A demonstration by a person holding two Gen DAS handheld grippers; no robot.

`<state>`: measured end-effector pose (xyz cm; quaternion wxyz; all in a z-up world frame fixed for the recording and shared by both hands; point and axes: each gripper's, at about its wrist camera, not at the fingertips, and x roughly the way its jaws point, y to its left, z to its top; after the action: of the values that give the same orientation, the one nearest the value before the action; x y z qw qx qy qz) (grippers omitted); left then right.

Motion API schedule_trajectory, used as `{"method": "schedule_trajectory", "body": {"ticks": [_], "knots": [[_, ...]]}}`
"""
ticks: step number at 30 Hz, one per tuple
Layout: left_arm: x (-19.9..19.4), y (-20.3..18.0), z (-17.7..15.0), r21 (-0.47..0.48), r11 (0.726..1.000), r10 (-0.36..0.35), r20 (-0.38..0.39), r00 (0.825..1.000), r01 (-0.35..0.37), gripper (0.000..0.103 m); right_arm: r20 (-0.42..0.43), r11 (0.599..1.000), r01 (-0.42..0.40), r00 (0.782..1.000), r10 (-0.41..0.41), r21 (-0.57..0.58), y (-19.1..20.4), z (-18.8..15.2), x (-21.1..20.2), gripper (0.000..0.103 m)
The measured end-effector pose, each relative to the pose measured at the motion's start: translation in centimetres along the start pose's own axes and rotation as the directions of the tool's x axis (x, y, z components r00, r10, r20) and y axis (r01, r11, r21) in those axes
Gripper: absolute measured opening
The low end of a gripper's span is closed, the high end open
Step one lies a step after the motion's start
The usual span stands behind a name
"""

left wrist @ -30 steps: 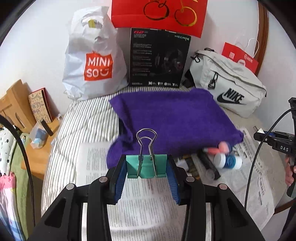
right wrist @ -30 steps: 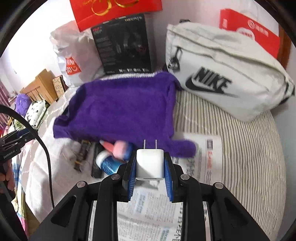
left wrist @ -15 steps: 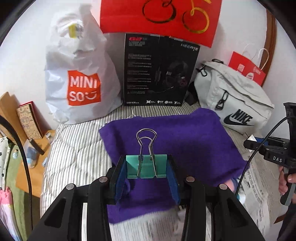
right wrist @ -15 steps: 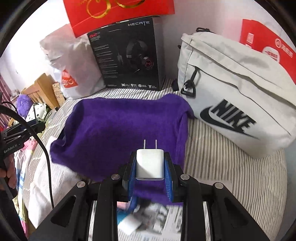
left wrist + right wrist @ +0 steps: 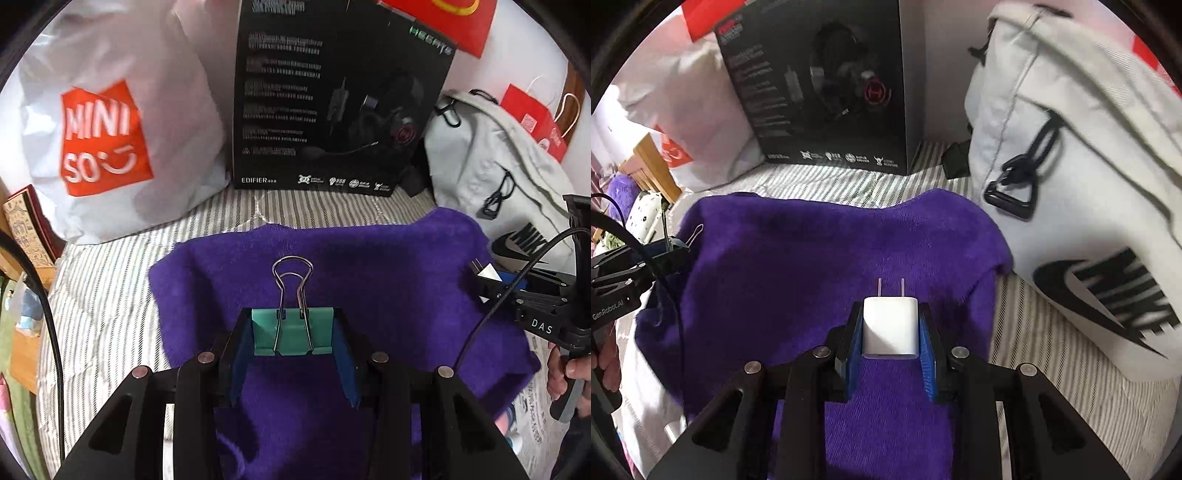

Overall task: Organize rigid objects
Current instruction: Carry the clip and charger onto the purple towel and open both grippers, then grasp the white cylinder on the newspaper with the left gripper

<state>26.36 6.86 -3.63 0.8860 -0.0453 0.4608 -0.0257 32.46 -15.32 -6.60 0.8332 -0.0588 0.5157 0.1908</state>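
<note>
My left gripper (image 5: 292, 334) is shut on a teal binder clip (image 5: 291, 330) with its wire handles pointing forward, held above a purple towel (image 5: 369, 273). My right gripper (image 5: 890, 330) is shut on a white plug adapter (image 5: 890, 326) with its two prongs pointing forward, also over the purple towel (image 5: 798, 266). The right gripper shows at the right edge of the left wrist view (image 5: 487, 284); the left gripper shows at the left edge of the right wrist view (image 5: 670, 249).
Behind the towel stand a white MINISO bag (image 5: 103, 136), a black headset box (image 5: 332, 99) and a grey Nike bag (image 5: 1082, 155) on a striped sheet (image 5: 99, 295). Newspaper (image 5: 535, 432) lies at the right. A wooden stand (image 5: 26, 343) is at the left.
Both grippers have moved forward and lower toward the purple towel, which now fills the foreground. The newspaper and small items under them have dropped out of view. Both keep their objects.
</note>
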Motion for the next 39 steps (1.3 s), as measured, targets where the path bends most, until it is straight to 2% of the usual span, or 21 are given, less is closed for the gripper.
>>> {"method": "schedule_trajectory", "body": {"ticks": [12, 22, 24, 25, 26, 27, 29, 31, 39], "knots": [[3.7, -0.6, 0.2, 0.005, 0.999, 0.033, -0.079, 0.996, -0.033, 0.039, -0.055, 1.0, 0.024, 0.998, -0.024, -0.004, -0.2, 0.9, 3.0, 0.027], [3.6, -1.3, 0.8, 0.049, 0.996, 0.078, -0.099, 0.992, -0.074, 0.039, -0.07, 1.0, 0.009, 0.997, -0.011, -0.028, -0.2, 1.1, 3.4, 0.029], [3.5, -1.5, 0.9, 0.063, 0.995, 0.09, -0.1, 0.991, -0.084, 0.039, -0.08, 1.0, -0.004, 0.997, 0.002, -0.028, -0.2, 1.0, 3.3, 0.039], [3.4, -1.6, 0.9, 0.066, 0.994, 0.093, -0.1, 0.991, -0.086, 0.04, -0.086, 1.0, -0.014, 0.996, 0.011, -0.028, -0.2, 0.9, 3.2, 0.043], [3.5, -1.8, 1.0, 0.069, 0.994, 0.095, -0.102, 0.99, -0.088, 0.041, -0.094, 0.999, -0.016, 0.996, 0.013, -0.032, -0.1, 0.7, 3.1, 0.052], [3.3, -1.9, 1.0, 0.07, 0.994, 0.096, -0.11, 0.989, -0.088, 0.044, -0.098, 0.999, -0.013, 0.995, 0.009, -0.039, 0.1, 0.6, 3.0, 0.055], [3.1, -1.8, 0.9, 0.071, 0.994, 0.092, -0.121, 0.988, -0.084, 0.05, -0.096, 0.999, 0.004, 0.995, -0.009, -0.049, 0.3, 0.1, 2.6, 0.055], [2.9, -1.9, 0.6, 0.076, 0.993, 0.096, -0.136, 0.986, -0.086, 0.063, -0.099, 0.999, 0.014, 0.995, -0.018, -0.045, 0.3, -0.5, 2.0, 0.055], [0.2, -2.0, -1.4, 0.037, 0.996, 0.085, -0.125, 0.988, -0.081, 0.064, -0.061, 1.0, 0.012, 0.998, -0.012, -0.002, 0.2, -3.3, -2.5, 0.055]]}}
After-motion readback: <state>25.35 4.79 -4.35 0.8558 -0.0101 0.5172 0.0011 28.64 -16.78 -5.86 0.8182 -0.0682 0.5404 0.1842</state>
